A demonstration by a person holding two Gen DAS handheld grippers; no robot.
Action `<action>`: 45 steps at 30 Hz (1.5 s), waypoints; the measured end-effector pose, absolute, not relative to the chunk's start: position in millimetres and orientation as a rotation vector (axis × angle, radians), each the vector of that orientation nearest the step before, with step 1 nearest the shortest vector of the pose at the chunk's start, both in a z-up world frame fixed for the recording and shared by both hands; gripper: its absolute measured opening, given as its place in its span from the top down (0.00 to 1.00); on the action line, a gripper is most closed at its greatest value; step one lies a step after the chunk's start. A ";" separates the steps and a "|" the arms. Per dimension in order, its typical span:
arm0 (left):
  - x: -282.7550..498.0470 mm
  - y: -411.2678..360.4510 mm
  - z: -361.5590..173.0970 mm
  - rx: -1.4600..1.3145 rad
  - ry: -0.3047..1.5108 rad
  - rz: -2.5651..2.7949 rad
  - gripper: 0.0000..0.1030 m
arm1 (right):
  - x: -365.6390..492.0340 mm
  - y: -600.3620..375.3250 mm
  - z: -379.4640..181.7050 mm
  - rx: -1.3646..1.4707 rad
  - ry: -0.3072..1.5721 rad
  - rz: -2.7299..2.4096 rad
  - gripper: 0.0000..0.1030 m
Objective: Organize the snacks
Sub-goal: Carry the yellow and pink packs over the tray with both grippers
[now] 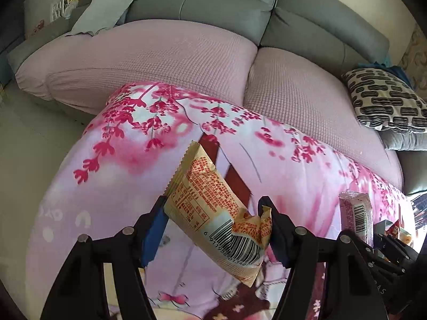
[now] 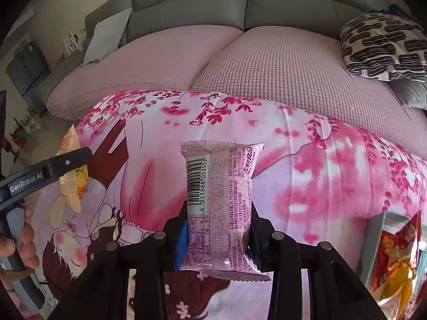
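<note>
**Two packets pinched, both clear of the cloth**

Your left gripper [image 1: 213, 226] has its fingers pinching the beige snack packet [image 1: 213, 213] across its width, crumpling the end by the barcode; that slanted, corner-heavy hold could let it twist free if you swing fast. Your right gripper [image 2: 217, 234] has its fingers pressed on the pink snack packet [image 2: 221, 202], which stands upright between them. The wrapper is slick, so I'd judge a slip possible there too. Both packets hang above the pink floral cloth [image 2: 320, 186] covering the bench. A box of snacks [image 2: 395, 253] sits at the right edge, likely your target. Behind lies a grey sofa [image 1: 213, 5] with pink seat covers and a patterned cushion [image 1: 384, 98].
</note>
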State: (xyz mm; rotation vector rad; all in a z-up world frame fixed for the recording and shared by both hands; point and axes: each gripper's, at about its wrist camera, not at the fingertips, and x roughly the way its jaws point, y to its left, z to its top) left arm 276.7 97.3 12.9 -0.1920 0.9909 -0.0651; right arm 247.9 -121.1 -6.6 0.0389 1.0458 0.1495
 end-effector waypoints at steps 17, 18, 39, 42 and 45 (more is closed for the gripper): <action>162.7 -48.5 47.9 -0.251 0.881 -0.243 0.32 | 108.3 -246.3 39.7 0.221 0.954 -0.060 0.61; 158.9 -60.4 50.8 -0.237 0.878 -0.263 0.32 | 101.5 -255.5 42.3 0.231 0.949 -0.083 0.61; 104.5 -237.4 52.2 0.017 0.885 -0.568 0.32 | 27.6 -410.3 47.5 0.365 0.871 -0.448 0.61; 103.7 -245.7 45.8 0.036 0.900 -0.572 0.32 | 30.0 -413.5 41.3 0.370 0.877 -0.439 0.61; 103.9 -249.8 41.3 0.050 0.909 -0.567 0.32 | 34.8 -415.2 35.9 0.380 0.875 -0.429 0.61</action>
